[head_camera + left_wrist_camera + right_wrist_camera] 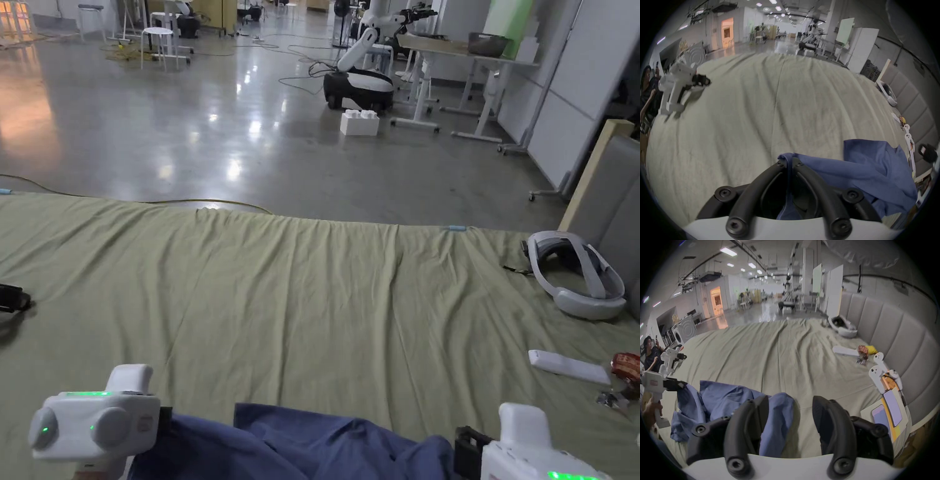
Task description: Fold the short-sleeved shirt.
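Note:
A blue short-sleeved shirt [300,447] lies crumpled at the near edge of a green bed sheet [325,300], between my two grippers. In the left gripper view my left gripper [790,161] is shut on a thin fold of the shirt [867,178], and the rest of the cloth trails off to the right. My right gripper [791,402] stands open; a bulge of the shirt [778,415] rests against its left jaw, and bare sheet shows beside the right jaw. The head view has the left gripper [165,422] at the bottom left and the right gripper [465,447] at the bottom right.
A white headset [578,281], a white remote [569,367] and small clutter lie along the bed's right side by a grey padded headboard [883,337]. A spare gripper [680,87] lies at the bed's left edge. A person [651,353] sits beyond it.

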The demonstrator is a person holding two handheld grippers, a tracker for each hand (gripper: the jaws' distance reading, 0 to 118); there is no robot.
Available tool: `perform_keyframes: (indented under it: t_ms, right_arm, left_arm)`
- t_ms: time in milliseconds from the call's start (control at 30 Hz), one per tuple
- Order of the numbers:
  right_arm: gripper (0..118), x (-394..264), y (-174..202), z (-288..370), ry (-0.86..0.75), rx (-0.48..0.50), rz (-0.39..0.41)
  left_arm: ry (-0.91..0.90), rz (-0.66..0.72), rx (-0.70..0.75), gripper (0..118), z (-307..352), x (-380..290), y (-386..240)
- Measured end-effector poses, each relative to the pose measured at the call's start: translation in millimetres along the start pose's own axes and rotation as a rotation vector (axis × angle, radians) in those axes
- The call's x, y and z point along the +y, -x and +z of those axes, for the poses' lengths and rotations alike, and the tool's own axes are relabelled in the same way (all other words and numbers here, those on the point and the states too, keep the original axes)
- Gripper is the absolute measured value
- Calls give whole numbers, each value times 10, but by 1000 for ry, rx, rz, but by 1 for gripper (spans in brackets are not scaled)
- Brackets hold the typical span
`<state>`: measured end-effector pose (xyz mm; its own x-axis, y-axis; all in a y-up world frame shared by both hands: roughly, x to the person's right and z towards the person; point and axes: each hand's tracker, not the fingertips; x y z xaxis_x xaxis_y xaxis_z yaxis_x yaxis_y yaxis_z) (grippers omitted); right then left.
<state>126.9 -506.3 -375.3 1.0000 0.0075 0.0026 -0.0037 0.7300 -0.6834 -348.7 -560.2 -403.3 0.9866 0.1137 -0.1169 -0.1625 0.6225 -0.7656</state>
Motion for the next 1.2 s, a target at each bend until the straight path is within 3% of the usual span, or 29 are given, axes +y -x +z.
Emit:
perform_keyframes:
  t_ms: [167,267,333,400,467,533,700,867,1200]
  right_arm:
    - [64,142,56,-574,154,39,79]
    - [63,83,114,-930,285,97,73]
    - [52,5,121,-1115,363,124,38]
    - [30,-90,117,-1213,381,113,8]
    - [15,-121,118,-1145,325,108,7]
    - [12,-131,114,-1039,302,116,22]
    - [10,-29,65,-613,142,106,68]
    - [9,219,-94,-22,-16,95,-2]
    - [9,923,-363,1066,-291,32,22]
  left_arm:
    - [-68,14,-10,7,536,-61,-112]
    - [-96,22,-36,7,707,-97,-103]
    - [-100,22,-32,7,768,-125,-97]
    - [-109,28,-28,8,816,-158,-92]
    - [-107,35,-34,7,848,-188,-86]
    - [-110,27,-30,7,876,-197,-96]
    - [-149,35,-34,7,1043,-114,-112]
    - [-239,23,-41,7,1404,53,-80]
    - [-434,18,14,7,2432,503,271]
